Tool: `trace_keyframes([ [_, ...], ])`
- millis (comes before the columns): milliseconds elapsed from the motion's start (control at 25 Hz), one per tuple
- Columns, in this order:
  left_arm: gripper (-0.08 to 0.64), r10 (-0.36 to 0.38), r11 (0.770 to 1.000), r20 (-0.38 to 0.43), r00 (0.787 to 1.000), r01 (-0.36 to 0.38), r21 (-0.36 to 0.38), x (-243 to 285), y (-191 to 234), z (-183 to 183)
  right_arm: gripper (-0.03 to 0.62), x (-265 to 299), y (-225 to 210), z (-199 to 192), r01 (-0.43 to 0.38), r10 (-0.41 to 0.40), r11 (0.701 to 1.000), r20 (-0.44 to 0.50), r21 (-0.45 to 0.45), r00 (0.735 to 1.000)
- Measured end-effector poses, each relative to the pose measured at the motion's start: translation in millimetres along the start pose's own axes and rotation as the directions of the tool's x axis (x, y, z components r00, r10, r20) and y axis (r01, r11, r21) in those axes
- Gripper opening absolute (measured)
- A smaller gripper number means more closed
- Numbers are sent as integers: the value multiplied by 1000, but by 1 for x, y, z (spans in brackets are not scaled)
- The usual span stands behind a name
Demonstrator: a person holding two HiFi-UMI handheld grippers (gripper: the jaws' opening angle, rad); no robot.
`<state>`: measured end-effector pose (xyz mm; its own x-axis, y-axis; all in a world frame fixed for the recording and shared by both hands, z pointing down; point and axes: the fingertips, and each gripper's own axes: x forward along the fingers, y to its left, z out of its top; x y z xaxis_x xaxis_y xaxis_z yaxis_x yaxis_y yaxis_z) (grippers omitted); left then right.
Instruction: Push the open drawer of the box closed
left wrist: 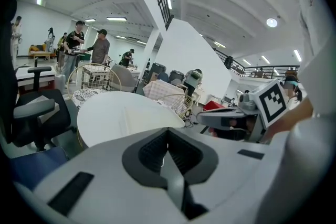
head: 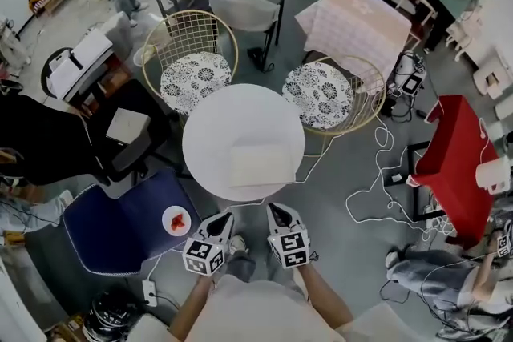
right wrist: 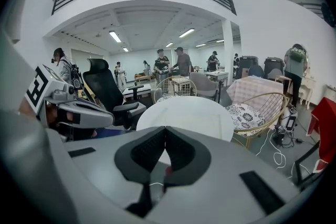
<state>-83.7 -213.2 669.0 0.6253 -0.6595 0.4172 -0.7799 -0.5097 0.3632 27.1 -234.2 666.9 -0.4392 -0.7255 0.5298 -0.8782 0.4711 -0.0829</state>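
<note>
Finds a flat white box (head: 262, 164) lying on a round white table (head: 210, 132), toward the table's near edge. Holds the left gripper (head: 224, 219) and right gripper (head: 275, 211) side by side just off that edge, above the floor, tips aimed at the table, with the box ahead of them and neither touching it. Shows the left jaws clenched tip to tip in the left gripper view, with nothing between them and the box beyond the tips, slightly to their left on the tabletop. Shows the right jaws likewise pressed together and empty in the right gripper view, with the box ahead, past the tips. Cannot make out the drawer on the pale box from any view. Places two wire chairs (head: 192, 52) with patterned cushions behind the table and a blue chair (head: 112, 224) to its left.
</note>
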Motion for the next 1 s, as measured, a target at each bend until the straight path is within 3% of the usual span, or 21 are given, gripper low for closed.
trace_keyframes([
  [400, 12, -12, 999, -54, 998, 10, -39, 4, -16, -42, 15, -10, 9, -60, -22, 27, 999, -100, 44, 995],
  [1000, 12, -22, 993, -102, 995, 11, -114, 0, -21, -94, 18, -6, 38, -150, -68, 109, 984, -258, 165, 960],
])
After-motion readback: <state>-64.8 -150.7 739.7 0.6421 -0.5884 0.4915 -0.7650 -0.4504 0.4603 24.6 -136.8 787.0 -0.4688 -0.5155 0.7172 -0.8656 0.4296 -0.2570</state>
